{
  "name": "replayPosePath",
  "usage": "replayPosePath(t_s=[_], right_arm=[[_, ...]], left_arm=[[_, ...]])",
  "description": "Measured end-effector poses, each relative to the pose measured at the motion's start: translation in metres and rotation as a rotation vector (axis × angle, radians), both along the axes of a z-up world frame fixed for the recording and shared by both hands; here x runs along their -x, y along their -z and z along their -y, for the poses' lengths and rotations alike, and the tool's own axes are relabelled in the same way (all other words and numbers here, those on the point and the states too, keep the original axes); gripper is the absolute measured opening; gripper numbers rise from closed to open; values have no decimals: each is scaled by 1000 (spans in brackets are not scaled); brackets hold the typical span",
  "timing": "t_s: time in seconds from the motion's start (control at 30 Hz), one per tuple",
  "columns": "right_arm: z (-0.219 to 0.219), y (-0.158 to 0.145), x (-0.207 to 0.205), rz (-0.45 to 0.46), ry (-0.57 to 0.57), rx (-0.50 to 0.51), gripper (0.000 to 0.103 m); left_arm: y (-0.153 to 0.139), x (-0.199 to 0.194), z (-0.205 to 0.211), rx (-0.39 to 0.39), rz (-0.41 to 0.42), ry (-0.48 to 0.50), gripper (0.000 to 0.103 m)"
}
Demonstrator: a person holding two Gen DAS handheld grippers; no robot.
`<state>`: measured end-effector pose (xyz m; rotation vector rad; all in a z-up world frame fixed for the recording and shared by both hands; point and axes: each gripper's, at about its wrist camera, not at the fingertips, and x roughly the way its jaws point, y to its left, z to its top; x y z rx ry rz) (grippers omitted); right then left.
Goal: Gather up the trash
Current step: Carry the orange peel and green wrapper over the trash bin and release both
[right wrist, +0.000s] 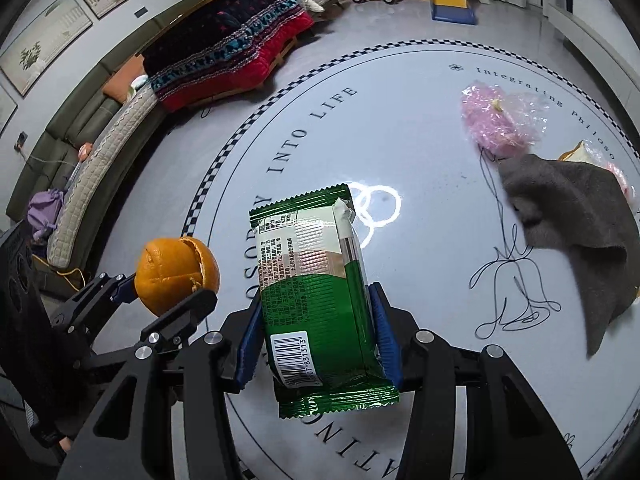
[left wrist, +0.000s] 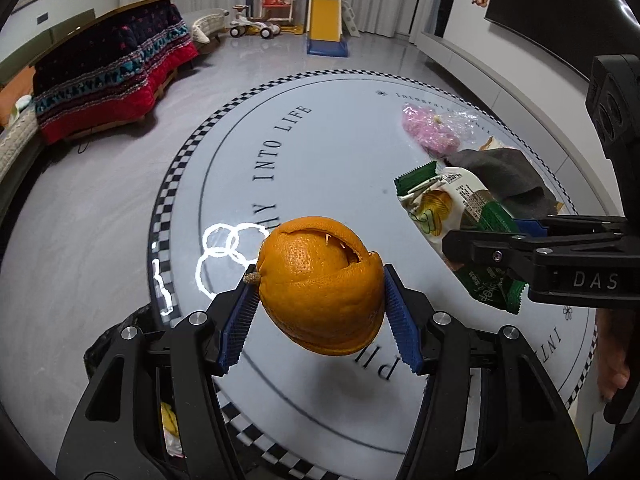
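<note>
The left hand-held gripper [left wrist: 320, 300] is clamped on an orange peel [left wrist: 320, 284], its blue pads [left wrist: 240, 328] pressing both sides, and holds it in the air above the round white surface [left wrist: 340, 140]. To its right, the right hand-held gripper [right wrist: 316, 332] is clamped on a green and white snack wrapper [right wrist: 320, 292], also lifted off the surface. Further right, on the surface, lie a pink plastic bag [right wrist: 496, 120] and, just beside it, a grey cloth [right wrist: 576, 224].
</note>
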<state>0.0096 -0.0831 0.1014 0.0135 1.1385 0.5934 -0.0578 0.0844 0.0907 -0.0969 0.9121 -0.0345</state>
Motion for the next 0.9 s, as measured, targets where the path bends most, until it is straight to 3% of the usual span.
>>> replayPosePath(t_s=[0.27, 0.53, 0.9], right_arm=[[-59, -7, 59, 23, -117, 19, 51], [-126, -1, 107, 24, -266, 29, 51], [-183, 19, 135, 7, -355, 59, 51]], left_arm=[[-3, 54, -49, -19, 17, -114, 59], [15, 106, -110, -36, -5, -272, 59], [36, 157, -168, -32, -27, -407, 60]])
